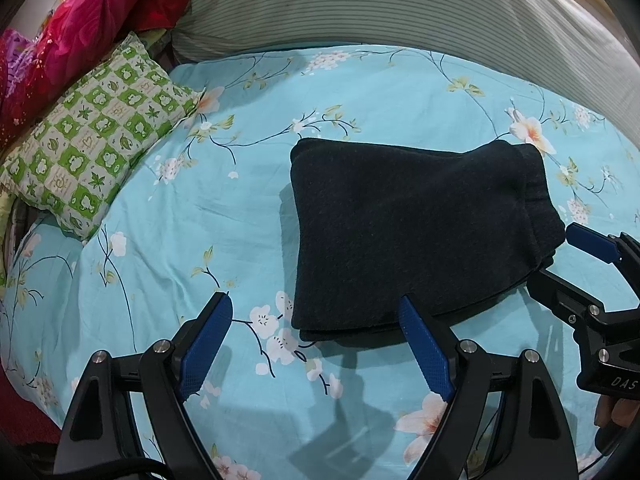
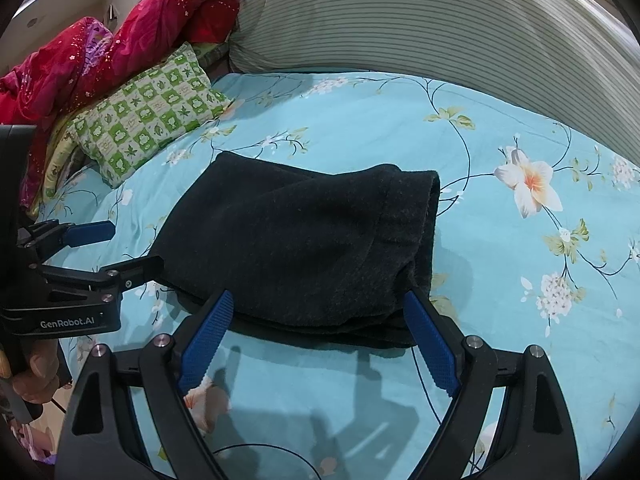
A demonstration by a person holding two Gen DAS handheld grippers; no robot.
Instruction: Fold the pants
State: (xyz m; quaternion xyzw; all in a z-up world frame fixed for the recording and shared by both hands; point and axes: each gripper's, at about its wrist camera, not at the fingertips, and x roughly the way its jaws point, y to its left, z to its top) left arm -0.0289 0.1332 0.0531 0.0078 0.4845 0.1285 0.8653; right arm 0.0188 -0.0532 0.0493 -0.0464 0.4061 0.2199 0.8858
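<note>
Pants (image 1: 416,228) lie folded into a compact dark stack on the floral bedsheet (image 1: 200,208), so I hold my left tool (image 1: 316,340) and right tool (image 2: 320,340) wide, empty, just at its near edge. To me the fold looks finished, which is why neither grips.

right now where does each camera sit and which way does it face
Left wrist: rides on the left gripper, looking forward over the bed at the folded pants ahead to its right; its own open fingers show, plus the right gripper at the right edge.
Right wrist: rides on the right gripper, facing the pants head on; its open fingers show, plus the left gripper and a hand at left.
Shared: pants, blue floral sheet, green pillow, striped bolster.
</note>
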